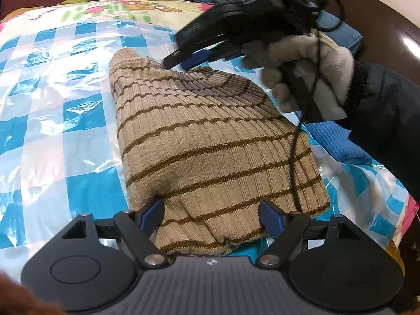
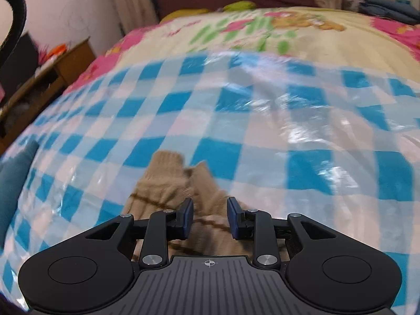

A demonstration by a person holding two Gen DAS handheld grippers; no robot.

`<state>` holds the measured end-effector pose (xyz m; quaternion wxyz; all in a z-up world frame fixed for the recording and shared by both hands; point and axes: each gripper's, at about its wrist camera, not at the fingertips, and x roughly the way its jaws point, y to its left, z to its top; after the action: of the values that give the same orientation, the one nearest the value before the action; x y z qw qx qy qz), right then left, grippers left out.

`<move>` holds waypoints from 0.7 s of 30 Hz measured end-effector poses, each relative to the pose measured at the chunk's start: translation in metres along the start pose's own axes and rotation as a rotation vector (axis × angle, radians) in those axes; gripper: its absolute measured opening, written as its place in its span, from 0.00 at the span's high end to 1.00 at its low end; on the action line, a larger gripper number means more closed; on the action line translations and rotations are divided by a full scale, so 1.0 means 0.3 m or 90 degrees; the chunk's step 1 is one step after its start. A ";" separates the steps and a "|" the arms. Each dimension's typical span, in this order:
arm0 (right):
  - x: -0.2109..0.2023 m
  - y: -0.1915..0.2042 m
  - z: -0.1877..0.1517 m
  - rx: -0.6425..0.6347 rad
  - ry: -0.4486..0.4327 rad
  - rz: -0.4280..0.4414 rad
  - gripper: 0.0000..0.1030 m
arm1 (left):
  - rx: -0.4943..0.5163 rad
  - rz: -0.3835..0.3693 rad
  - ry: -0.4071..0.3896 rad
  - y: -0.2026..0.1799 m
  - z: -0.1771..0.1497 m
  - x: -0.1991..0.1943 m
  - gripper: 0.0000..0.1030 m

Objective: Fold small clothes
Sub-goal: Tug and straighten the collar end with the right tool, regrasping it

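Note:
A tan ribbed knit garment (image 1: 210, 144) with brown stripes lies lengthwise on a blue-and-white checked plastic sheet (image 1: 65, 105). My left gripper (image 1: 212, 211) stands wide open. The garment's bunched near end lies between its fingers, and the cloth meets both blue pads. A gloved hand (image 1: 302, 60) holds my right gripper (image 1: 181, 61) just over the garment's far end. In the right wrist view the right gripper (image 2: 210, 215) has its jaws a little apart above the tan cloth (image 2: 168, 178). A cuff points forward past the fingertips, and the cloth looks flat under the gap.
A blue knit item (image 1: 333, 141) lies on the sheet at the right, under the sleeve. A black cable (image 1: 296, 144) hangs across the garment. The floral bed cover (image 2: 262, 26) lies beyond the sheet (image 2: 262, 131). Wooden furniture (image 2: 52, 73) stands off the bed's left side.

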<state>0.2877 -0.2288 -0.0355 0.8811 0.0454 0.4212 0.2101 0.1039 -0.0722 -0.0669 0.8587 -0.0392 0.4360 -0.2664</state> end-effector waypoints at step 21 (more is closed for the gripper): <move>-0.167 -0.070 -0.060 -0.017 -0.003 -0.027 0.91 | -0.013 0.003 -0.011 -0.001 0.020 -0.032 0.19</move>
<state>0.2531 -0.2700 -0.0163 0.8868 0.0248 0.4173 0.1969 0.1036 -0.0688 -0.0561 0.8626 -0.0493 0.4316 -0.2594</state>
